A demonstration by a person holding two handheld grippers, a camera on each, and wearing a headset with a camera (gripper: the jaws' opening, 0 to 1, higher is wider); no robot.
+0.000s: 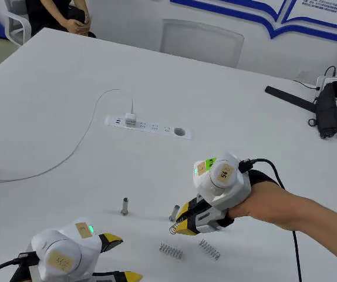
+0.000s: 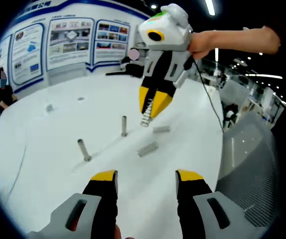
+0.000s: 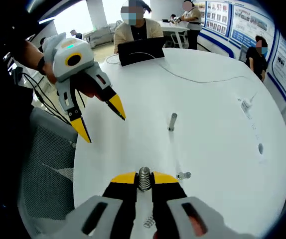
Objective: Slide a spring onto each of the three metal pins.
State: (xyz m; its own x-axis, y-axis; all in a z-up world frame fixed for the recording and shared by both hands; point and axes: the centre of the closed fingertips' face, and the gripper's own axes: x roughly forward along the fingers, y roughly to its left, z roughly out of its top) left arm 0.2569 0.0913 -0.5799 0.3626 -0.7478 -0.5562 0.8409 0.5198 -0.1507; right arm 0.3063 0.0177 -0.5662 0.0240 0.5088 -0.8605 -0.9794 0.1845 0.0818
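My right gripper (image 1: 179, 225) is shut on a small metal spring (image 1: 173, 228), which hangs just beside an upright metal pin (image 1: 174, 212). In the right gripper view the spring (image 3: 143, 174) stands pinched between the yellow tips of that gripper (image 3: 144, 181), with the pin (image 3: 184, 175) close on the right. A second pin (image 1: 125, 205) stands further left. Two loose springs (image 1: 170, 251) (image 1: 209, 249) lie on the white table. My left gripper (image 1: 121, 257) hovers open at the near edge, nothing between its jaws; its own view has the gripper (image 2: 147, 175) facing both pins (image 2: 124, 125) (image 2: 84, 149).
A white power strip (image 1: 148, 125) with a plugged charger and a grey cable (image 1: 68, 155) lies mid-table. A black device (image 1: 333, 111) sits at the far right. A person (image 1: 68, 17) sits at the far end, by a chair (image 1: 201, 41).
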